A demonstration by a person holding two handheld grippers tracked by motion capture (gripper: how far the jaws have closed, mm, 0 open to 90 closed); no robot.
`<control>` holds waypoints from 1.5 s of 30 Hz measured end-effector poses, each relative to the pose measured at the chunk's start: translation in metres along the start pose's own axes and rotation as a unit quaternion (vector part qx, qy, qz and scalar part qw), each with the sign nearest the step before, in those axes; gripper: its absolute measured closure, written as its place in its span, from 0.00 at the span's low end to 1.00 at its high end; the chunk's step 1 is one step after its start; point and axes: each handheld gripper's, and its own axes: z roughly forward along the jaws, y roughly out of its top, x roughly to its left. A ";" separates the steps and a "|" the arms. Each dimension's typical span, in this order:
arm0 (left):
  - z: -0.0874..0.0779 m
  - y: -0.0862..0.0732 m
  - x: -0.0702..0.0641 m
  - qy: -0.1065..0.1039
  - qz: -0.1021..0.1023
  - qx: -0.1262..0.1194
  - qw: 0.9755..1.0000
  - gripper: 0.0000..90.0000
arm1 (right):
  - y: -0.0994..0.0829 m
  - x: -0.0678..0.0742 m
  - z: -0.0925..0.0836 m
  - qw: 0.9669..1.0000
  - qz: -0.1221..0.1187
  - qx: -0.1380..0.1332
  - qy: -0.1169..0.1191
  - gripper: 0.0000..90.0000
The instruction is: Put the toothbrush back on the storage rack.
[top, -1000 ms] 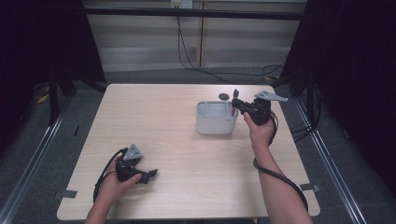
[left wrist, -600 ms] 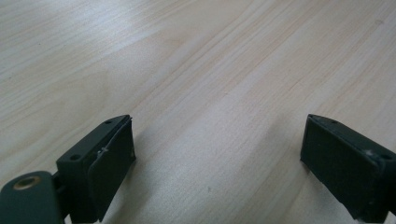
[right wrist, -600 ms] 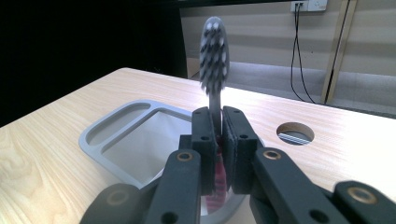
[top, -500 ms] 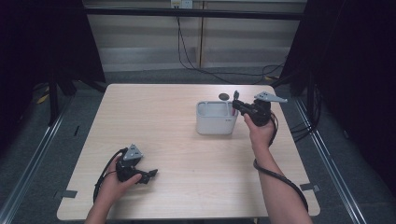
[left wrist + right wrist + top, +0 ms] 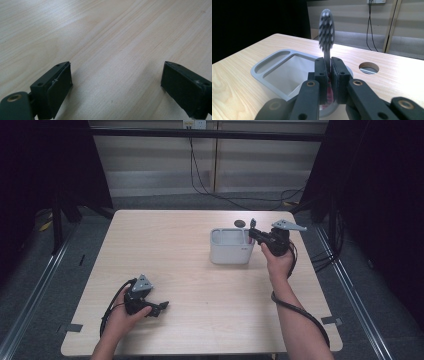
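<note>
Toothbrush (image 5: 326,30) is pinched upright by the right gripper (image 5: 329,75) just above the grey holder (image 5: 231,247), ready for dropping in, while the left gripper (image 5: 159,307) is kept wide open, far from the holder.

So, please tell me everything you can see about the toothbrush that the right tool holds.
The toothbrush stands upright, its head on top with grey and white bristles, its neck dark and slim. Lower down the handle looks pink. The right tool is shut on its neck, pads pressing from both sides. It sits over the round end compartment of the grey holder on the wooden table. Its lower end is hidden.
</note>
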 end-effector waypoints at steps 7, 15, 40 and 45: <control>0.000 0.000 0.000 0.000 0.000 0.000 1.000 0.10 | -0.001 0.000 0.000 1.000 0.000 0.002 -0.001 0.93; 0.000 0.000 0.000 0.000 0.000 0.000 1.000 0.10 | -0.002 0.000 0.002 1.000 -0.005 0.005 0.000 0.93; 0.000 0.000 0.000 -0.001 0.000 -0.002 1.000 0.10 | -0.001 0.000 0.001 1.000 -0.012 0.006 -0.018 0.84; 0.000 0.000 0.000 -0.001 0.000 -0.001 1.000 0.10 | -0.002 -0.001 0.000 1.000 -0.010 0.006 -0.026 0.73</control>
